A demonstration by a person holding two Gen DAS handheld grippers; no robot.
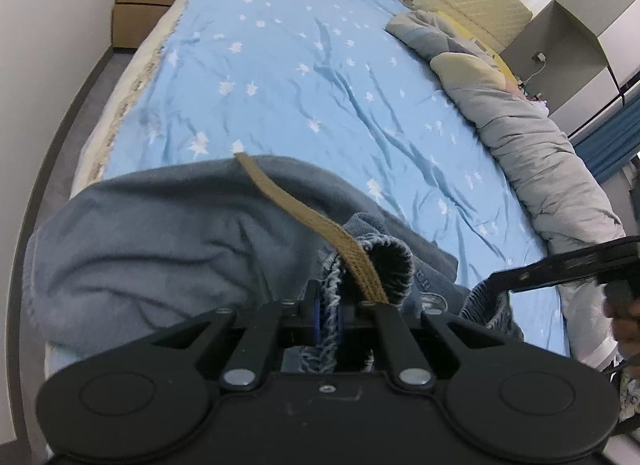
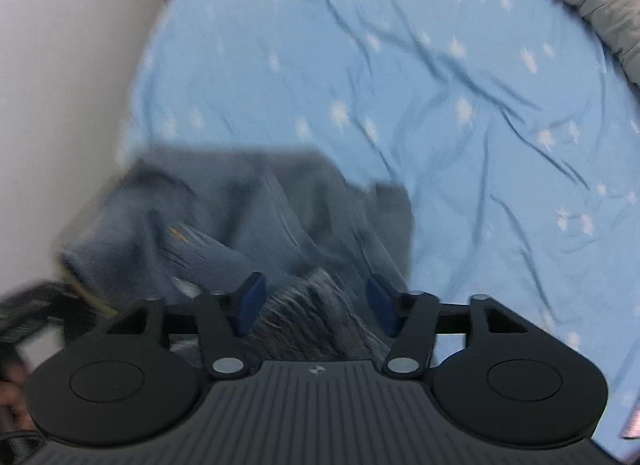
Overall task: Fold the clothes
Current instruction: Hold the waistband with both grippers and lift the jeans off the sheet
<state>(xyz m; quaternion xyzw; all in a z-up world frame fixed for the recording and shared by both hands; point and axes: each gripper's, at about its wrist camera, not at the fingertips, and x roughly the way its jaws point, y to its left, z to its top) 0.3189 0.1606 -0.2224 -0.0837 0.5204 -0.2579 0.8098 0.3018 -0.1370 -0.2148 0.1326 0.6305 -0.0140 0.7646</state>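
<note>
The left gripper (image 1: pixel 330 305) has its blue-padded fingers drawn close together, clamped on a frayed denim hem of the jeans (image 1: pixel 160 241); a tan woven belt (image 1: pixel 304 221) runs out from just right of the fingers and lies forward across the cloth. The right gripper (image 2: pixel 316 301) shows its blue pads (image 2: pixel 252 297) standing apart, with a bunched, frayed piece of the same denim lying between them; the view is blurred, so whether the pads press the cloth I cannot tell.

Ahead of both grippers, the jeans lie in a heap on the near edge of the blue star-printed bedsheet (image 1: pixel 300 65), close in front of the fingers. In the left view the right gripper shows as a dark shape off to the right, near a second frayed leg opening.

As for progress, the garment is gathered and doubled over on itself but not yet a flat, squared bundle: folds are loose and the belt trails free. It may be in the middle of a fold, with hems being brought together, or being lifted for spreading; the pictures do not settle which.

The denim looks thick, dull grey-blue, with ragged white threads at the hems. Beyond, to the right, a grey duvet (image 1: pixel 532 153) lies bunched along the bed.
</note>
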